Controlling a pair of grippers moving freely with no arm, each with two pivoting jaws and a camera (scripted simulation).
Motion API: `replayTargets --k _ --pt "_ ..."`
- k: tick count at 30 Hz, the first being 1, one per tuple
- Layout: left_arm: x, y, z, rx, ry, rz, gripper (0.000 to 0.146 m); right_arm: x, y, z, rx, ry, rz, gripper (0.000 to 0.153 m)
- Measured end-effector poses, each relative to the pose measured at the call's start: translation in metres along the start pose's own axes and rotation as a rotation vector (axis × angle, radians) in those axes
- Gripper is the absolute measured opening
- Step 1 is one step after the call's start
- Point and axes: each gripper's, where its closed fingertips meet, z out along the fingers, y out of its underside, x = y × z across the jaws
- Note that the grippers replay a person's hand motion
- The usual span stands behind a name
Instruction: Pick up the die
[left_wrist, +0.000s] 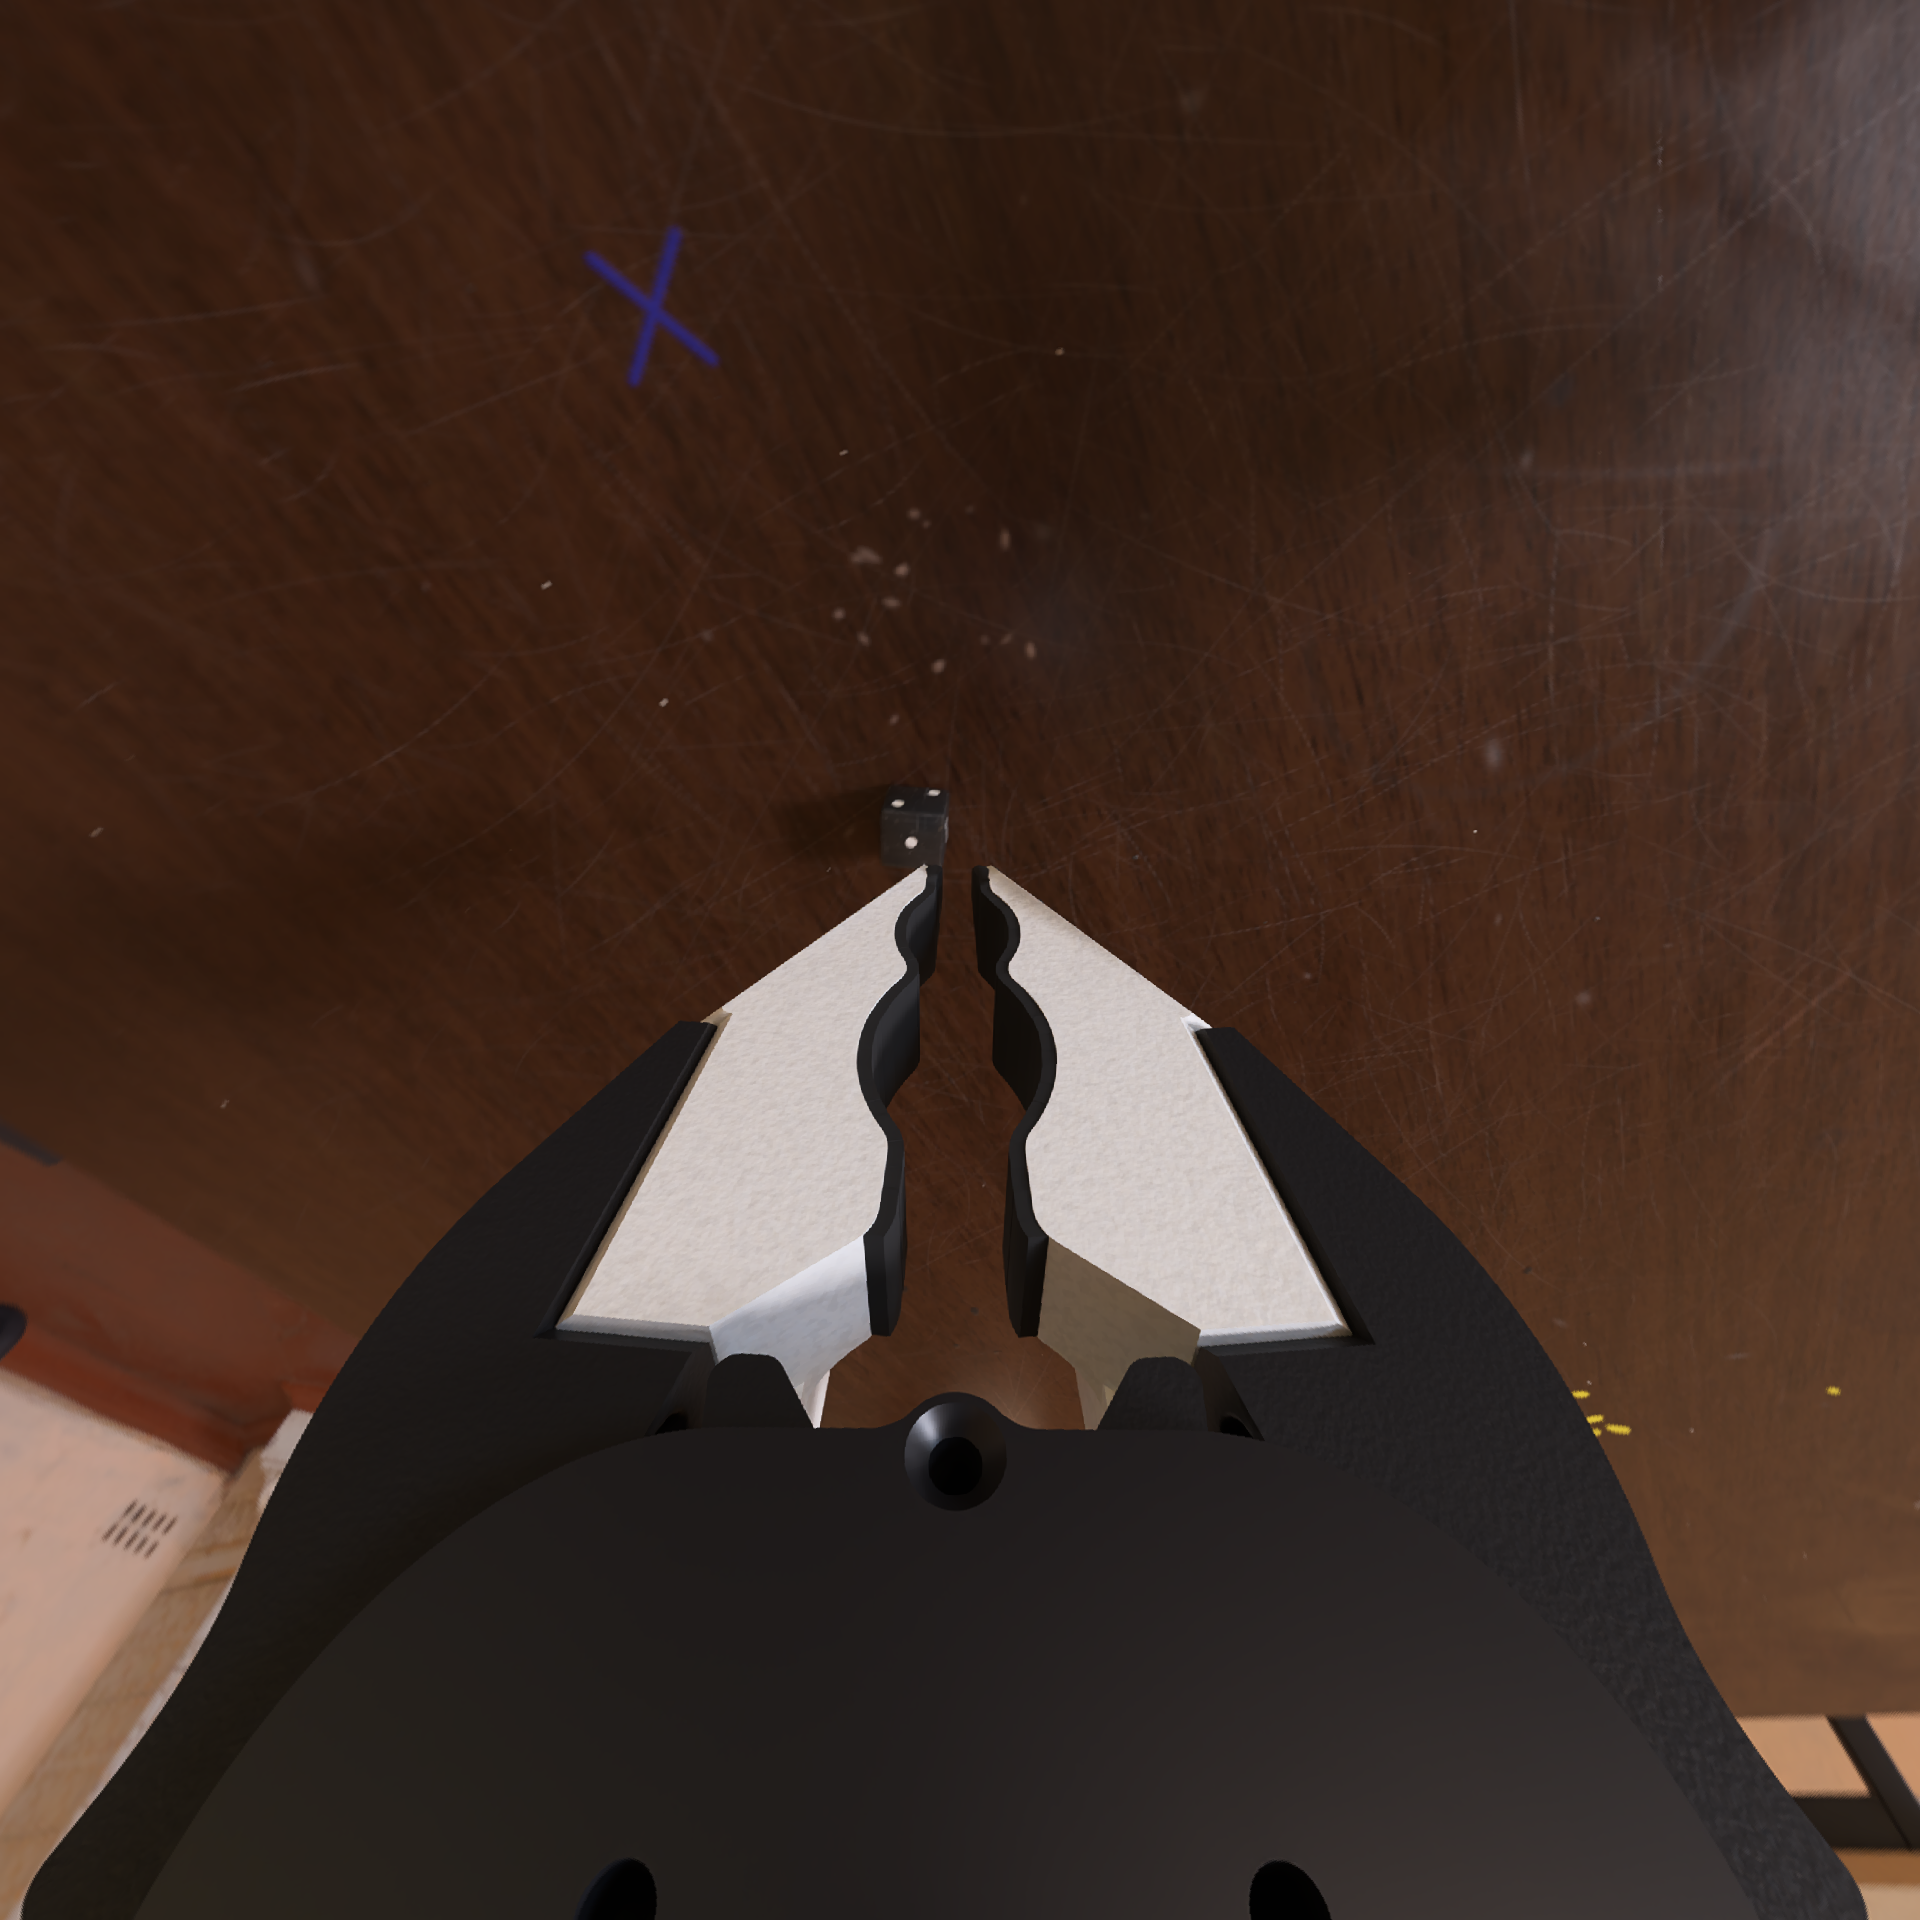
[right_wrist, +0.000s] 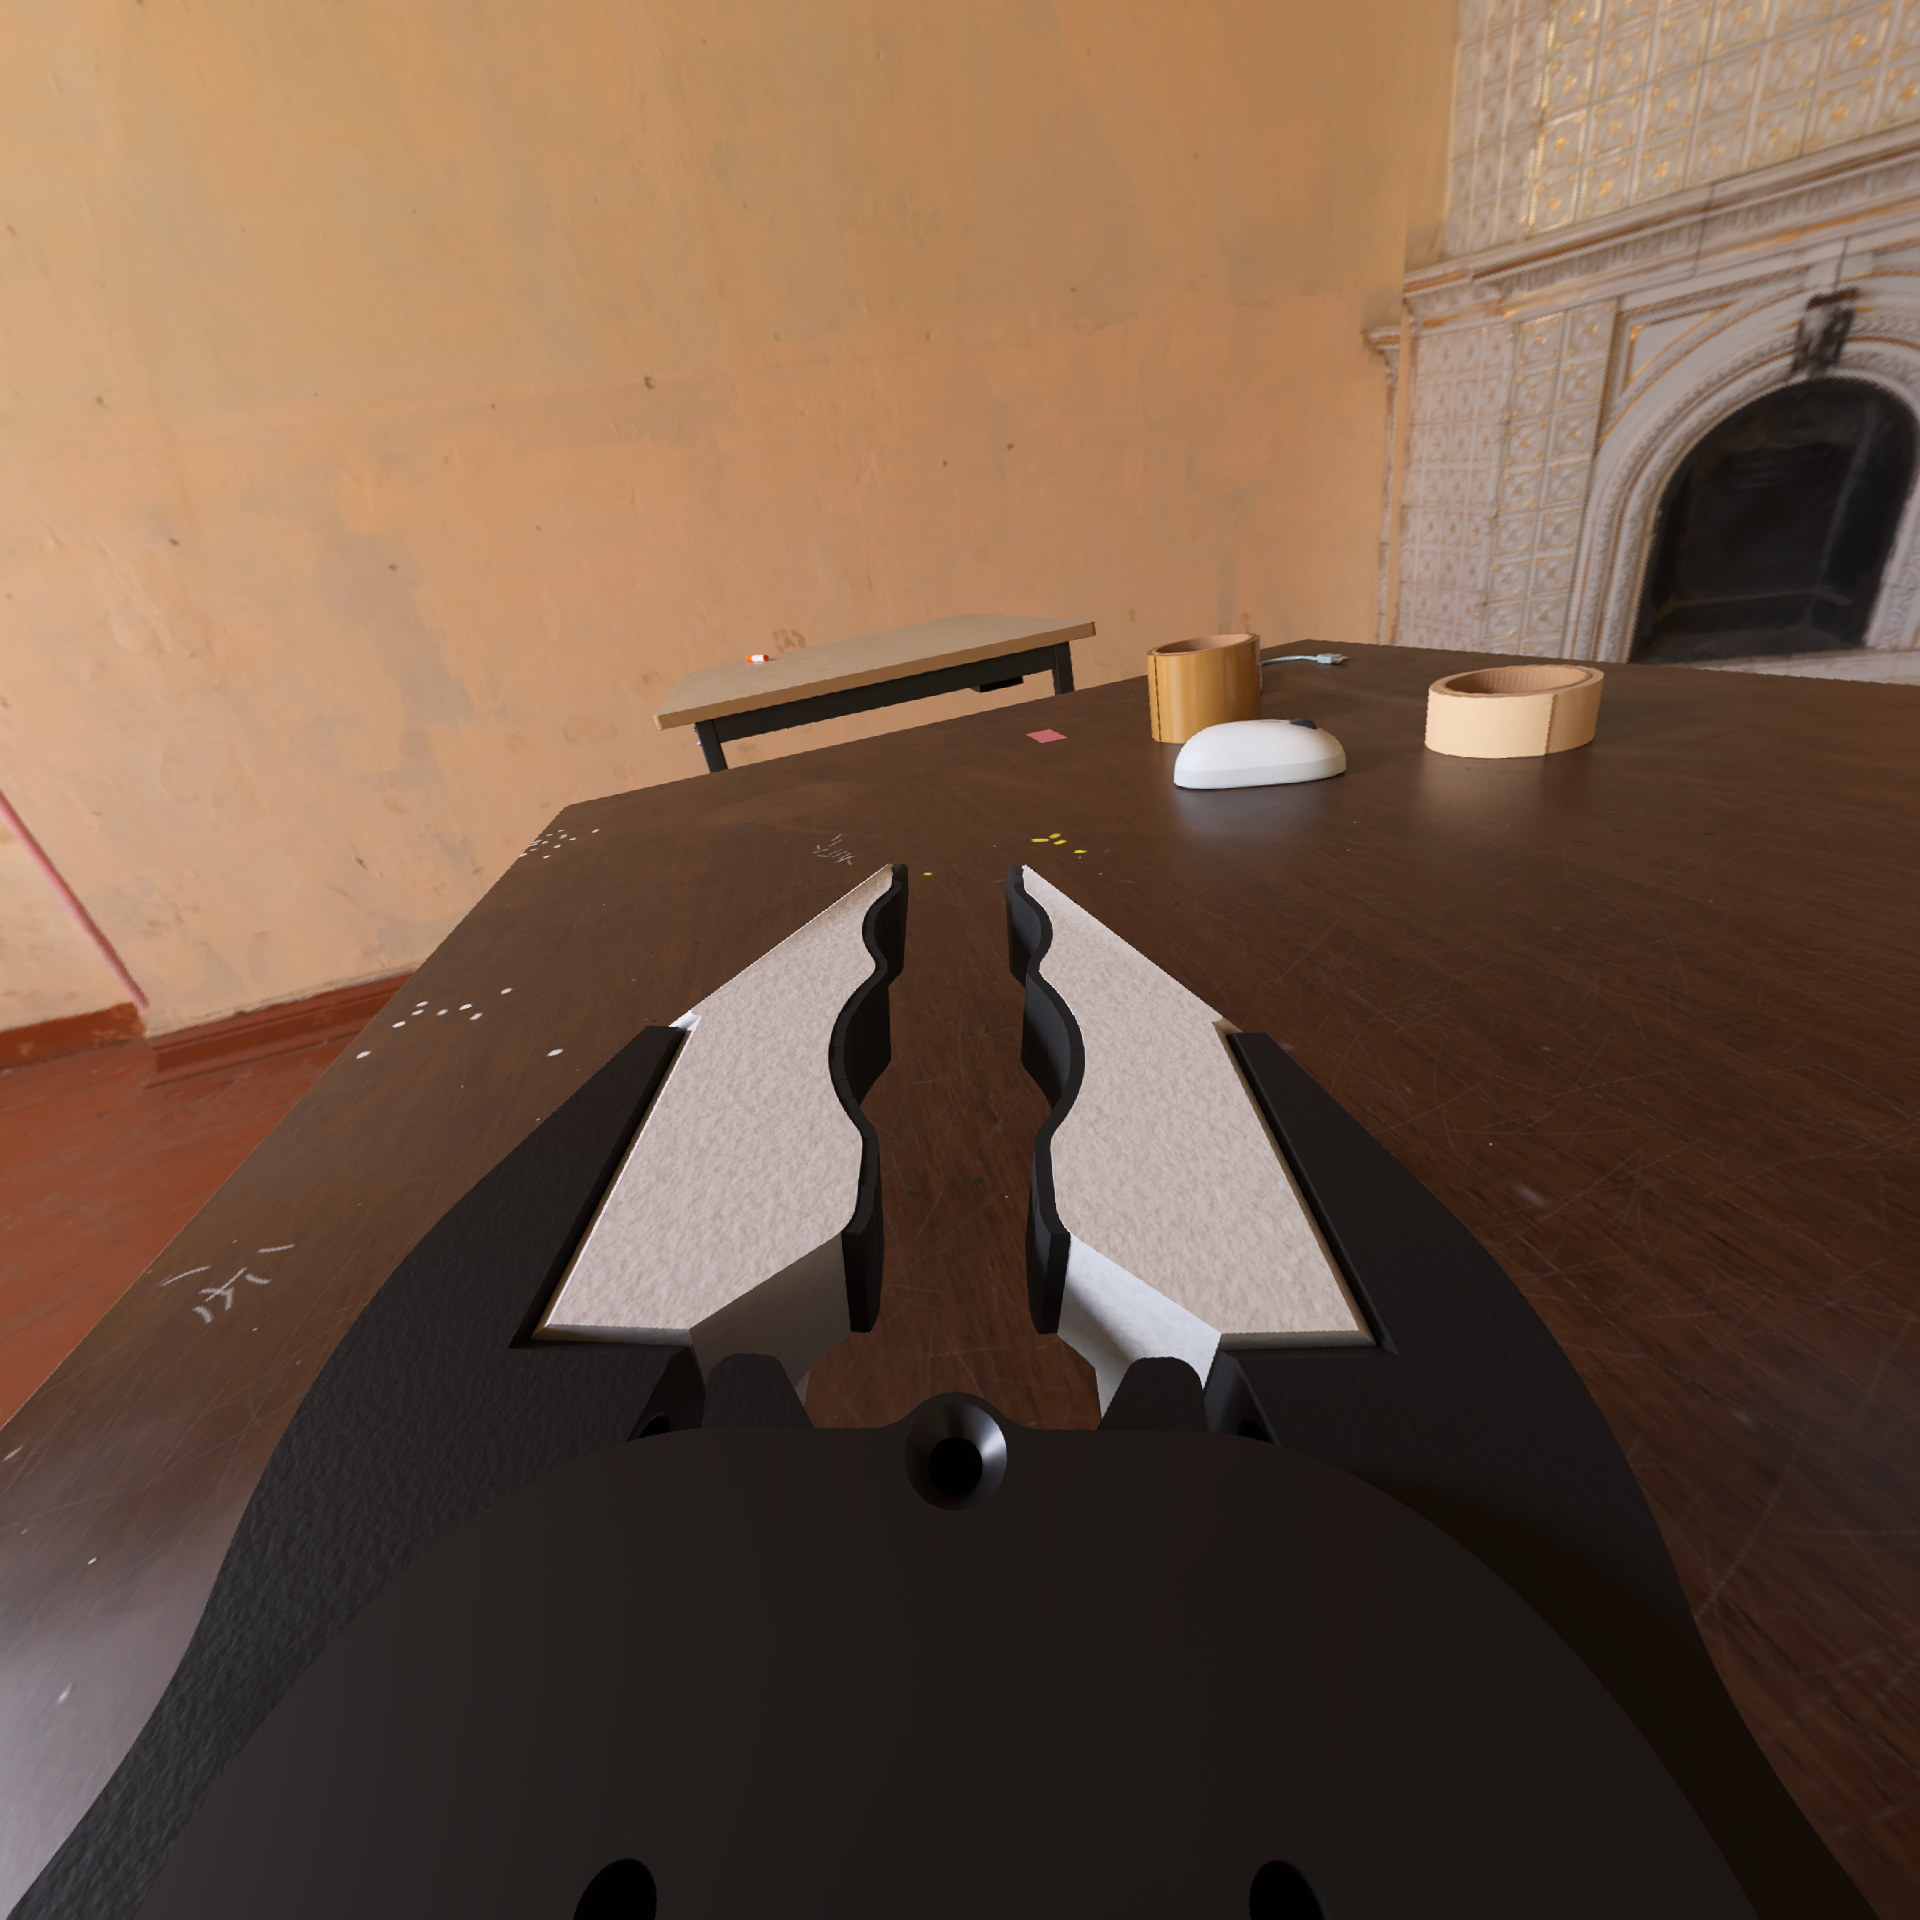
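The pick-up looks barely begun: the small black die (left_wrist: 914, 827) sits on the dark brown scratched table (left_wrist: 1351, 623), not gripped and not lifted. The left gripper (left_wrist: 956, 878) looks down at the tabletop with the die just beyond its fingertips and slightly left of the gap between them; its jaws stand a little apart, a narrow slit with nothing in it. Whether the left fingertip touches the die's near face cannot be told. What is left, by my reading, is to widen the jaws, shift a touch left so the die falls between them, close and raise. The die is a cube, so it has no long axis; it rests flat, one face up showing pale pips, another pip-bearing face turned toward the gripper. A blue cross mark (left_wrist: 652, 308) lies farther off to the left. The right gripper (right_wrist: 956, 878) hovers low over the table elsewhere, jaws apart and empty, facing a white computer mouse (right_wrist: 1259, 753) and two tape rolls (right_wrist: 1513, 710).
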Motion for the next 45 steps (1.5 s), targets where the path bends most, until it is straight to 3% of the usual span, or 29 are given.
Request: replayTargets --k 8,12,17,24,30,34,45 --pt "0.0 0.02 0.027 -0.13 0.066 0.023 0.0 -0.004 0.002 -0.002 -0.012 -0.023 0.017 0.018" --pt "-0.011 0.04 0.027 -0.203 0.027 0.029 0.0 -0.003 0.001 -0.002 -0.009 -0.023 0.028 0.018" --pt "-0.004 0.006 0.023 0.042 0.066 -0.036 0.0 -0.004 0.002 -0.002 -0.014 -0.027 0.028 0.019" --pt "-0.003 0.037 0.047 -0.16 0.087 -0.038 0.0 -0.004 0.002 -0.002 -0.016 -0.032 0.032 0.018" --pt "-0.003 0.022 0.044 -0.082 0.078 -0.032 0.01 -0.004 0.002 -0.002 -0.017 -0.037 0.041 0.019" --pt "-0.011 0.024 0.047 -0.115 0.023 0.013 0.017 -0.004 0.002 -0.002 -0.015 -0.04 0.046 0.018" --pt "-0.012 0.02 0.052 -0.067 0.02 0.104 0.024 -0.006 0.002 -0.002 -0.016 -0.055 0.058 0.017"
